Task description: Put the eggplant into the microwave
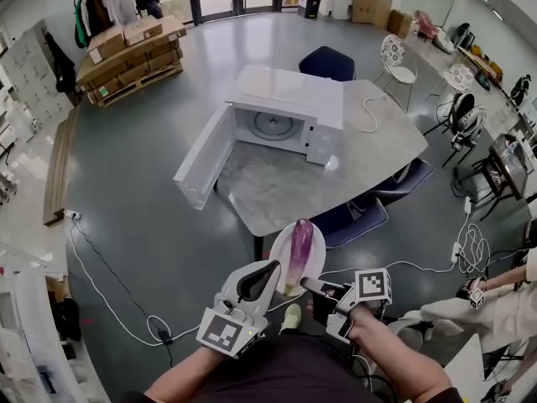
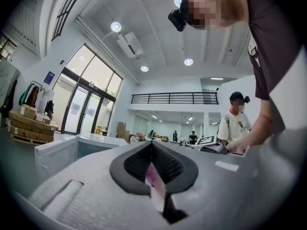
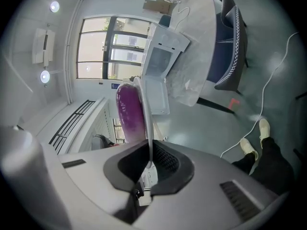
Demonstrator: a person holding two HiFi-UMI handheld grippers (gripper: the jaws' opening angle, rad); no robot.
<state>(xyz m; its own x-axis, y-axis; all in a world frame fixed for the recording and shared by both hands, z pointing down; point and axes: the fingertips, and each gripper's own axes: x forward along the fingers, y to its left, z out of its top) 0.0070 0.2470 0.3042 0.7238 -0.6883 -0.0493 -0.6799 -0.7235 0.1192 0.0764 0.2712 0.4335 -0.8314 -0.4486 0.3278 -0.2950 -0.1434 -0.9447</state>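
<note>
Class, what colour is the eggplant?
Purple, paler toward one end; the eggplant shows best in the head view.

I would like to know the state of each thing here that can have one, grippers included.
White microwave: door open.
Round white plate: held up by its rim.
Purple eggplant: lying on the plate.
Right gripper: shut on the plate's rim.
Left gripper: jaws together, gripping nothing that shows.

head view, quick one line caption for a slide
Left gripper and right gripper hold a white plate carrying the eggplant, short of the open microwave on the table.
</note>
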